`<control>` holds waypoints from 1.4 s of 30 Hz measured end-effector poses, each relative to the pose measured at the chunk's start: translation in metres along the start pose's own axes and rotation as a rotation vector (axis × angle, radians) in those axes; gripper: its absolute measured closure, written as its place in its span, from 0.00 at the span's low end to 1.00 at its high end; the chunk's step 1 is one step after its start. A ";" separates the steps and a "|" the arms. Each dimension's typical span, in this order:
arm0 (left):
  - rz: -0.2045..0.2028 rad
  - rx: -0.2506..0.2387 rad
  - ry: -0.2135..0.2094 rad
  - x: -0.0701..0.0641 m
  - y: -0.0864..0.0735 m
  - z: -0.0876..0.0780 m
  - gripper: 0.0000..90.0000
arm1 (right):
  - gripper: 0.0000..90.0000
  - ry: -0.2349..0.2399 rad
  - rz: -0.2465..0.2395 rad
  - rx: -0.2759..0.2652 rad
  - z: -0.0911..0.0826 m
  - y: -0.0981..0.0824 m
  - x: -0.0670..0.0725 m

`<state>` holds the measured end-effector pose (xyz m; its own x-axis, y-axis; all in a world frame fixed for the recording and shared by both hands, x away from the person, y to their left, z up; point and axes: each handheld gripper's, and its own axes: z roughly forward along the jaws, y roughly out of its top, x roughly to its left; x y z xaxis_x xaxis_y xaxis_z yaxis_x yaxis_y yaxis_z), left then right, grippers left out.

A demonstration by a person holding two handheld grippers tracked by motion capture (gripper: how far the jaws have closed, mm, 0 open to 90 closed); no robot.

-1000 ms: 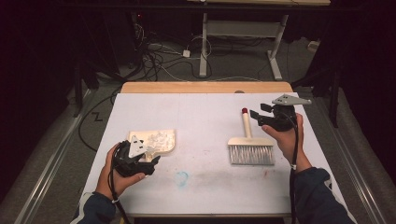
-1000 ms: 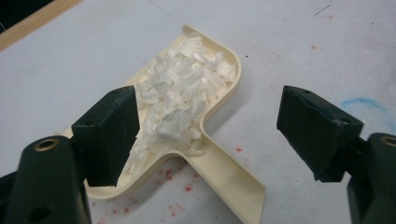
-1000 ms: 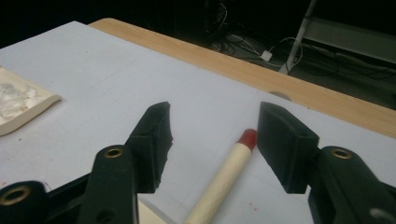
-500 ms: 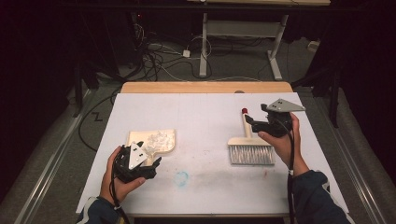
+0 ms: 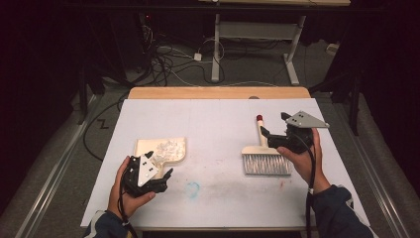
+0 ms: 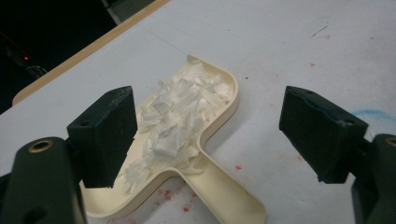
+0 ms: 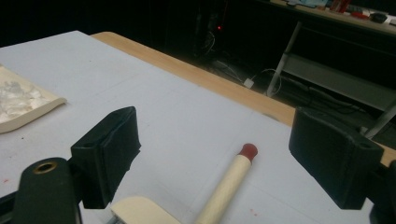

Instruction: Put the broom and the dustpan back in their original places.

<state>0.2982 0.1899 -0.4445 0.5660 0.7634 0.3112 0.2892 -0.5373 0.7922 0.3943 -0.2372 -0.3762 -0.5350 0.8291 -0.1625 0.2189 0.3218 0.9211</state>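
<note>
I see a white table [image 5: 223, 124] from above, with a wooden strip along its far edge. My left gripper [image 5: 157, 176] is near the front left of the table, held in my left hand [image 5: 130, 191]. Its jaws are wide apart and hold nothing. In the left gripper view, the two black jaws stand far from each other, and a cream dustpan [image 6: 219, 186] lies on the table between and past them. The dustpan has a heap of white scraps [image 6: 180, 116] in its scoop. Its handle points back toward my gripper. Small red specks and a faint blue smudge [image 5: 192, 188] mark the table near it.

From above, the dustpan [image 5: 148, 148] sits just past my left gripper, at the left side of the table.

My right gripper [image 5: 272, 130] is on the right side of the table, held in my right hand [image 5: 303, 157]. Its jaws are wide open too, and nothing is between them. A brush [image 5: 265, 158] lies on the table right beside this gripper. Its pale bristles point toward me and its handle points away. The handle has a red tip. In the right gripper view, the brush handle [image 7: 229, 186] lies on the table below the gap between the jaws. I cannot tell if the jaws touch it. The dustpan's corner [image 7: 28, 109] shows far off at the left of that view.

The brush and the dustpan are well apart.
</note>
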 end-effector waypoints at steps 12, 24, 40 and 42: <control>0.017 -0.012 -0.002 -0.008 0.001 -0.003 0.20 | 0.20 0.003 -0.073 -0.038 -0.022 -0.009 0.017; 0.023 -0.024 -0.018 -0.010 -0.001 -0.008 0.20 | 0.21 -0.008 -0.108 -0.056 -0.044 -0.021 0.019; 0.055 -0.017 -0.040 -0.016 -0.011 -0.009 0.19 | 0.20 -0.001 -0.151 -0.079 -0.069 -0.050 0.022; 0.059 -0.013 -0.039 -0.017 -0.012 -0.009 0.18 | 0.20 0.002 -0.149 -0.069 -0.071 -0.055 0.023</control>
<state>0.2783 0.1865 -0.4542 0.6116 0.7159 0.3368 0.2445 -0.5759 0.7801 0.3117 -0.2685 -0.4053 -0.5593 0.7735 -0.2980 0.0809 0.4087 0.9091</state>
